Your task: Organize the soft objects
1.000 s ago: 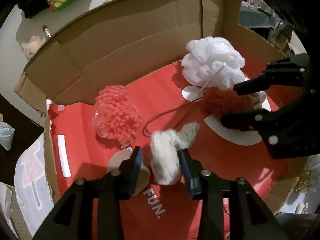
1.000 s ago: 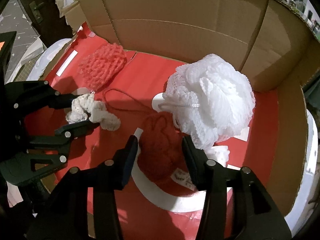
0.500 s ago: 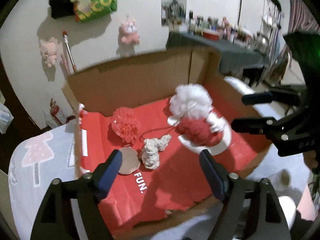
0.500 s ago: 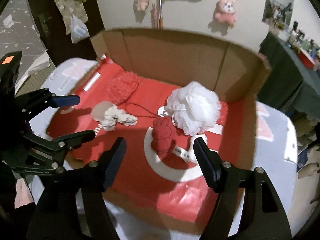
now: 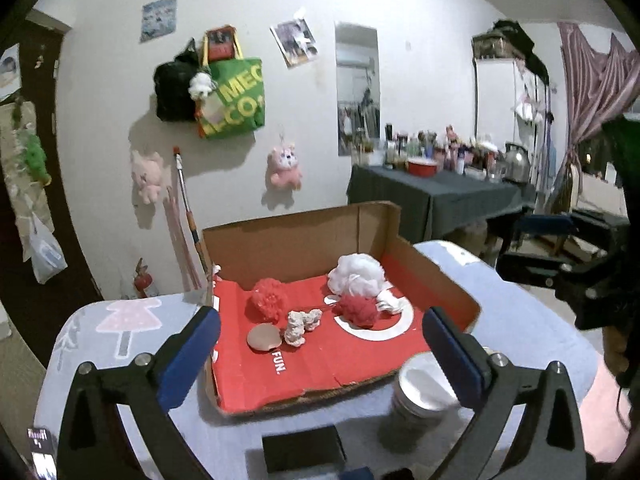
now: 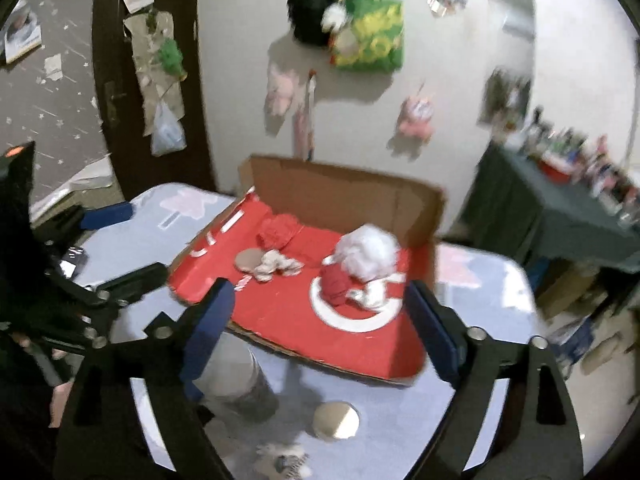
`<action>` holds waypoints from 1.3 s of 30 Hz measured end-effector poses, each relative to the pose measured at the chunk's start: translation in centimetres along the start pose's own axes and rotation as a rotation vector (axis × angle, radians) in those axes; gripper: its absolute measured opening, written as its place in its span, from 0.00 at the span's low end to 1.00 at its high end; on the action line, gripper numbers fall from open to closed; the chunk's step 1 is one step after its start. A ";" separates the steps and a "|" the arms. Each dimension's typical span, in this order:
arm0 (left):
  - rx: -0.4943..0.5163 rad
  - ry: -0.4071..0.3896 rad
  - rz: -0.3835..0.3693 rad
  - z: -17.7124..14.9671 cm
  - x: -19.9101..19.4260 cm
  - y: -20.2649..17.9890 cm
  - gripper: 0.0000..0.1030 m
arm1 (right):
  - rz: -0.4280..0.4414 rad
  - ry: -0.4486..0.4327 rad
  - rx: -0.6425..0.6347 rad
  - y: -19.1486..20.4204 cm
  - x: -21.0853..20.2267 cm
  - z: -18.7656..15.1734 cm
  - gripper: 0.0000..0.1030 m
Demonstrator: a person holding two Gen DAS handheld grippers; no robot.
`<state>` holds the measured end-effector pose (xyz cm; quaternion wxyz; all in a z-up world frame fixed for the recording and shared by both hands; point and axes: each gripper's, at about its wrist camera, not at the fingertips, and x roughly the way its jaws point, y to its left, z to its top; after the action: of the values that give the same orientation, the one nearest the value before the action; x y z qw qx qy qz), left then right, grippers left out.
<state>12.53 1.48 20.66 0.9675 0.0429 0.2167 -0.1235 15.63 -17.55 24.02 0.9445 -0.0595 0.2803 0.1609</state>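
Cardboard box (image 5: 432,276) with a red floor sits on the pale blue table (image 5: 532,332), and the soft things lie inside it. Going left to right in the left wrist view: the coral mesh puff (image 5: 269,300) sits near the back left, the grey-white knitted piece (image 5: 301,325) lies just beside a round tan disc (image 5: 262,337), the red knitted ball (image 5: 357,310) rests on the white ring print, and the white bath puff (image 5: 358,277) touches it from behind.

The left gripper (image 5: 320,354) hangs clear of the box front; its jaws have just been opening and now stand wide with nothing between them. The right gripper (image 6: 320,320) is likewise empty, its jaws also just opened wide, with the box seen between its fingers but well beyond them.

Risks from here look modest. The near edge of the box is low and torn, so a light piece nudged forward could roll out. The red ball and white puff touch, and a thin red cord trails between the pieces, so a grab at one may drag another. A white jar (image 5: 420,394) and a loose lid (image 6: 335,420) stand just in front of the box, where a descending gripper could knock them over.
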 end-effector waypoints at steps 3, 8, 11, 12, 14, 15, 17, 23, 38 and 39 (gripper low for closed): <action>-0.025 -0.029 0.005 -1.0 -1.9 -0.3 1.00 | -0.015 -0.046 0.012 0.5 -2.0 -2.0 0.87; -0.078 -0.050 0.000 -3.4 -4.1 -0.7 1.00 | -0.058 -0.098 0.042 1.3 -3.7 -6.0 0.87; -0.081 -0.061 0.016 -5.0 -4.9 -1.2 1.00 | -0.075 -0.111 0.052 1.9 -4.2 -7.8 0.87; -0.086 -0.062 0.021 -5.5 -5.0 -1.3 1.00 | -0.086 -0.120 0.055 2.1 -4.4 -8.6 0.87; -0.097 -0.061 0.033 -6.7 -5.3 -1.7 1.00 | -0.091 -0.132 0.068 2.5 -4.9 -9.8 0.87; -0.099 -0.060 0.037 -7.2 -5.4 -1.8 1.00 | -0.099 -0.138 0.075 2.7 -5.0 -10.4 0.87; -0.102 -0.055 0.038 -8.3 -5.3 -2.0 1.00 | -0.115 -0.146 0.082 3.1 -5.1 -11.6 0.87; -0.098 0.015 0.028 -11.9 -3.7 -3.0 1.00 | -0.100 -0.112 0.106 3.7 -3.8 -14.9 0.87; -0.124 0.183 -0.005 -16.9 0.0 -2.9 0.99 | -0.057 0.039 0.178 3.5 1.1 -20.2 0.87; -0.121 0.186 -0.011 -16.8 0.1 -3.0 0.98 | -0.054 0.042 0.179 3.5 1.3 -20.3 0.87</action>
<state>4.96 0.87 5.35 0.9433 -0.0057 0.3128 -0.1109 5.09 -18.04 6.28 0.9440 0.0143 0.3114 0.1085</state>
